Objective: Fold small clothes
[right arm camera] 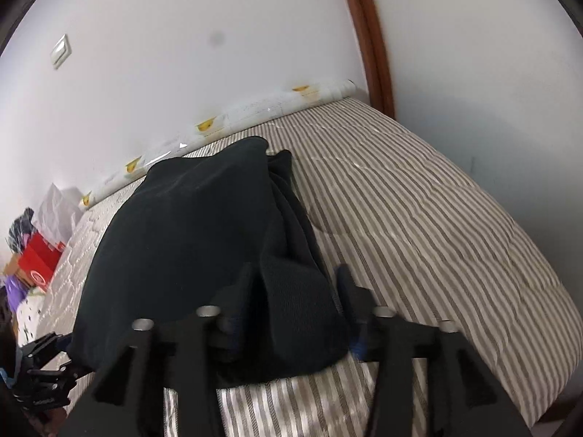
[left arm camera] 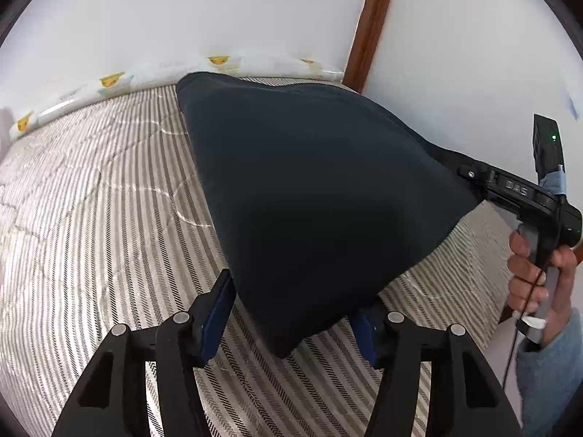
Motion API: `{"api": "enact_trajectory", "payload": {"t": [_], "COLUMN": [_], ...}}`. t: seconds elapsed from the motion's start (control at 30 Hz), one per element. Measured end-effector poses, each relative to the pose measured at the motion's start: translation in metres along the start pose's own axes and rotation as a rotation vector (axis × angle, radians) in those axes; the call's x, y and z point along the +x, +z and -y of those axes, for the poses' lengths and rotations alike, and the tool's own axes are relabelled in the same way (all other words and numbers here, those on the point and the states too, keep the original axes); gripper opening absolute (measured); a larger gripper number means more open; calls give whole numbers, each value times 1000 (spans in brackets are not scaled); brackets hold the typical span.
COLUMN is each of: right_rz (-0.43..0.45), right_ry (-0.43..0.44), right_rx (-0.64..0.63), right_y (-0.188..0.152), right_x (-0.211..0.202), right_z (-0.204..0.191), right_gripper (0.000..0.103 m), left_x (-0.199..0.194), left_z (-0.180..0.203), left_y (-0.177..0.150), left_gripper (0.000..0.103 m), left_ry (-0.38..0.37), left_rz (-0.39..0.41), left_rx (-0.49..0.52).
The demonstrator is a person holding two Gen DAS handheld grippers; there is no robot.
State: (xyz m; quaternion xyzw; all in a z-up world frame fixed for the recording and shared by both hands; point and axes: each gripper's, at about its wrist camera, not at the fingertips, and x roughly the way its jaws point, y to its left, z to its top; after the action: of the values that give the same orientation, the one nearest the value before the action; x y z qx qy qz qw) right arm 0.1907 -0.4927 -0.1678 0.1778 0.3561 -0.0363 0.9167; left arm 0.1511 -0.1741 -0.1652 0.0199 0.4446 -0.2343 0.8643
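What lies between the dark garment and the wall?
In the right wrist view, bare striped cover, then a patterned bolster, separate the garment from the wall.

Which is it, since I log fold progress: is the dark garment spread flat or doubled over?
Doubled over: the dark garment lies humped on the striped bedcover, with a bunched second layer showing along its right edge.

Spread across the striped bedcover (left arm camera: pixel 91 218): the garment (left arm camera: pixel 309 189), far edge near the wall (left arm camera: pixel 218 11). Between bedcover and wall, a printed roll (left arm camera: pixel 109 82) lying along the far edge. At the garment's near corner, the left gripper (left arm camera: pixel 291 313), one finger on each side. At its right corner, the right gripper (right arm camera: pixel 295 291), likewise astride the cloth. Right of the bed, a wooden post (left arm camera: pixel 368 25). Off the bed's left end, a heap of boxes and bags (right arm camera: pixel 36 255).
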Motion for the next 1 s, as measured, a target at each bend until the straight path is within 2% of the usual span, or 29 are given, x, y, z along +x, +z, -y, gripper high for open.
{"api": "enact_trajectory", "payload": {"t": [0.03, 0.2, 0.23, 0.27, 0.3, 0.37, 0.47, 0.67, 0.9, 1.0], "right_rz": [-14, -82, -83, -77, -65, -39, -29, -41, -67, -77], "right_ry": [11, 72, 84, 129, 132, 79, 41, 85, 149, 166], "right_rx": [23, 135, 149, 152, 141, 74, -9, -28, -133, -176], "right_y": [-2, -8, -7, -6, -4, -1, 1, 5, 4, 1], "right_x": [3, 24, 26, 27, 26, 22, 21, 29, 46, 52], "right_z": [2, 13, 13, 9, 4, -11, -37, -77, -146, -170], "right_gripper": [71, 72, 62, 36, 31, 25, 24, 23, 21, 21], "left_x": [1, -4, -6, -9, -10, -20, -28, -45, -71, -68], "left_z": [0, -13, -16, -18, -18, -24, -40, -81, -134, -146], "left_y": [-1, -3, -5, -3, -2, -3, -3, -4, -18, -22], "left_gripper": [50, 29, 26, 24, 23, 21, 20, 19, 19, 19], "left_ry": [9, -4, -14, -17, -16, -14, -14, 7, 63, 74], "left_rz": [3, 18, 25, 39, 48, 67, 81, 111, 134, 123], "left_rx": [-2, -64, -68, -71, -71, -84, -131, -184, -263, -288]}}
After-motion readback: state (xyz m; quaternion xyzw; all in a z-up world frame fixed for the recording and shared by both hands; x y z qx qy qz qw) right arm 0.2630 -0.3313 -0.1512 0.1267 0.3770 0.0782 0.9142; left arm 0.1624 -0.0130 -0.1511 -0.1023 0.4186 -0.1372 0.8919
